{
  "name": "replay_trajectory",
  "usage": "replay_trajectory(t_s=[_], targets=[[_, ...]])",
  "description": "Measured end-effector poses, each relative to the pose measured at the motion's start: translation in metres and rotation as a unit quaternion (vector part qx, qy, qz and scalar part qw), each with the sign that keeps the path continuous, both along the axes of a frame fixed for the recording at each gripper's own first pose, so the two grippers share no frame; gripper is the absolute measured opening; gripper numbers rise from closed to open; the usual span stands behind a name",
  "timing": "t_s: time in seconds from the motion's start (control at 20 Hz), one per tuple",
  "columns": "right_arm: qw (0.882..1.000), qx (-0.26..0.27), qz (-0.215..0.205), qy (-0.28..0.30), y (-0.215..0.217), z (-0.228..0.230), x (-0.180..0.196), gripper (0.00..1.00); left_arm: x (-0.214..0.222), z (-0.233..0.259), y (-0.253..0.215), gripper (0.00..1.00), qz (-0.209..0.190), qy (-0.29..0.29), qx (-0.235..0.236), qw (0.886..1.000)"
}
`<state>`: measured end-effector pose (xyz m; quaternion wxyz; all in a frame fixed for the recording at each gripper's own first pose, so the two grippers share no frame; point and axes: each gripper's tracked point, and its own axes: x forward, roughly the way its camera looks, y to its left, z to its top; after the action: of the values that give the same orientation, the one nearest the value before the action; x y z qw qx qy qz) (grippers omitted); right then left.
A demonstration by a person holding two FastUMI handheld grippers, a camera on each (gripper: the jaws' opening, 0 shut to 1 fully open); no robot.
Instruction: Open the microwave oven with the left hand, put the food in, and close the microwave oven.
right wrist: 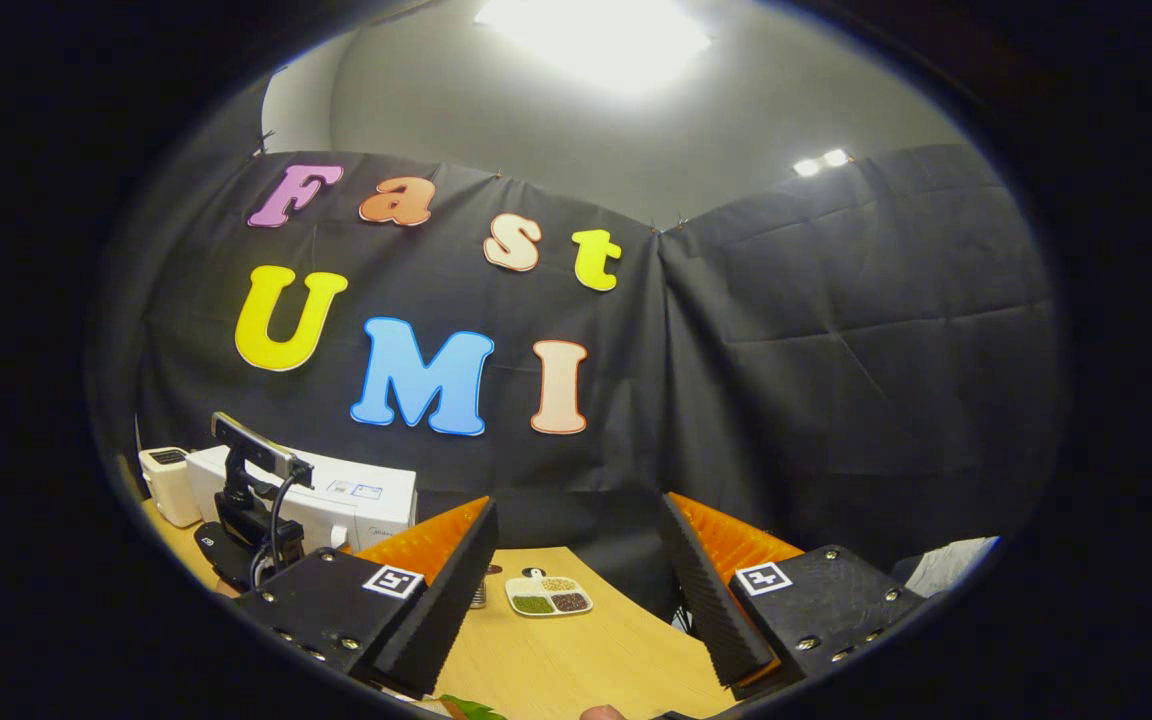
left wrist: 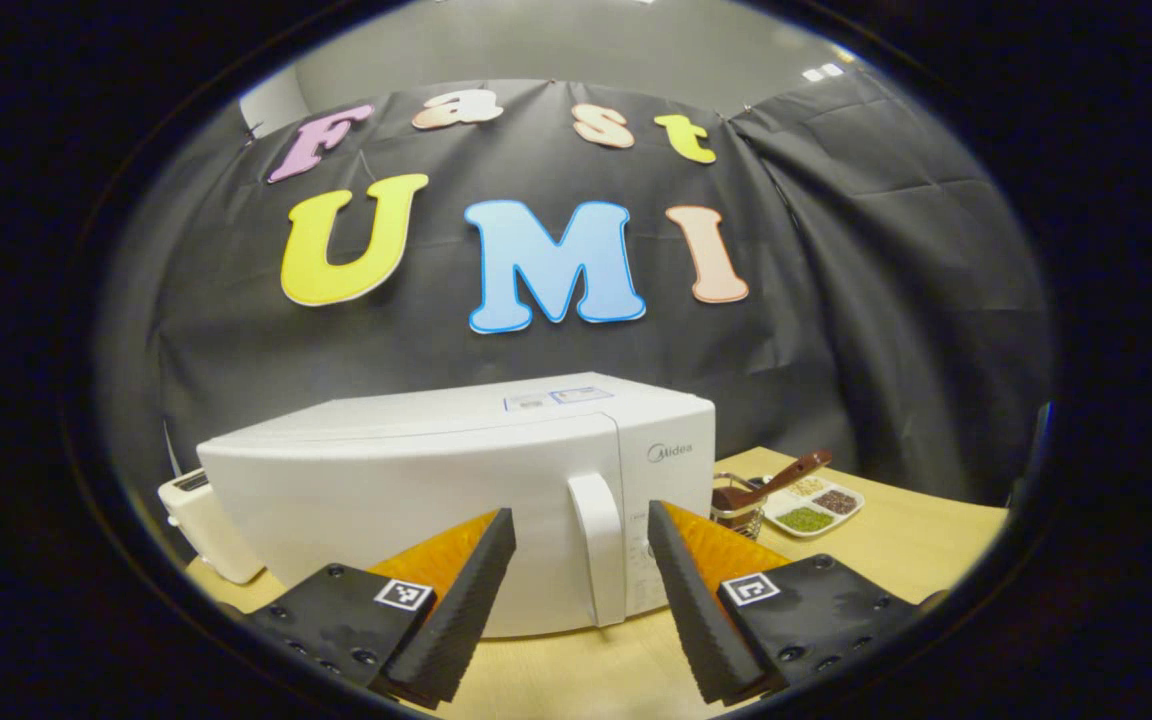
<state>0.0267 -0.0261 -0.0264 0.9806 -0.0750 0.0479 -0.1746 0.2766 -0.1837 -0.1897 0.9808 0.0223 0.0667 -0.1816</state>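
- In the left gripper view, the left gripper (left wrist: 581, 545) is nearest the lens, its 2 fingers spread wide with nothing between them.
- Straight ahead of its fingertips stands the white microwave oven (left wrist: 456, 480), door closed, on the wooden table (left wrist: 916, 540).
- The door's vertical handle (left wrist: 598, 545) sits in the gap between the fingers, a little nearer the right one; whether anything touches it cannot be told.
- Beyond that right finger lie a divided dish of grains (left wrist: 816, 505) and a wire holder with a brown spoon (left wrist: 776, 478) leaning in it.
- Past the left finger, beside the oven's far end, is a white toaster (left wrist: 198, 525).
- In the right gripper view, the right gripper (right wrist: 576, 560) is likewise wide apart and holds nothing.
- Between its fingers, farther off on the table, lies the same dish; the oven is off beyond its left finger, behind the left gripper's camera mount (right wrist: 254, 500).
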Motion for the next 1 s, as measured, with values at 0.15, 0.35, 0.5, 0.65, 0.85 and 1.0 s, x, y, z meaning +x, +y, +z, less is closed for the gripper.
replay_trajectory(t_s=[0.15,0.35,0.5,0.65,0.85,1.0], targets=[[1.0,-0.009,-0.008,0.004,0.001,-0.001,-0.002,0.97,0.01,-0.017,-0.005,0.72,-0.004,0.006,0.017,1.0],[0.999,-0.016,-0.027,0.009,-0.008,0.0,-0.007,0.97,0.017,-0.029,-0.018,0.64,-0.019,0.015,0.02,1.0],[0.999,-0.023,-0.042,0.015,-0.017,-0.001,-0.013,0.97,0.022,-0.029,-0.026,0.47,-0.02,0.011,0.032,0.999],[0.998,-0.032,-0.054,0.022,-0.028,-0.001,-0.021,0.97,0.021,-0.029,-0.023,0.36,-0.008,0.031,0.018,0.999],[0.997,-0.02,-0.066,0.022,-0.041,0.001,-0.025,0.97,0.019,-0.029,-0.021,0.22,-0.007,0.043,0.013,0.999],[0.998,-0.016,-0.062,0.018,-0.044,0.003,-0.024,0.98,0.018,-0.028,-0.023,0.12,-0.02,0.049,0.011,0.999]])
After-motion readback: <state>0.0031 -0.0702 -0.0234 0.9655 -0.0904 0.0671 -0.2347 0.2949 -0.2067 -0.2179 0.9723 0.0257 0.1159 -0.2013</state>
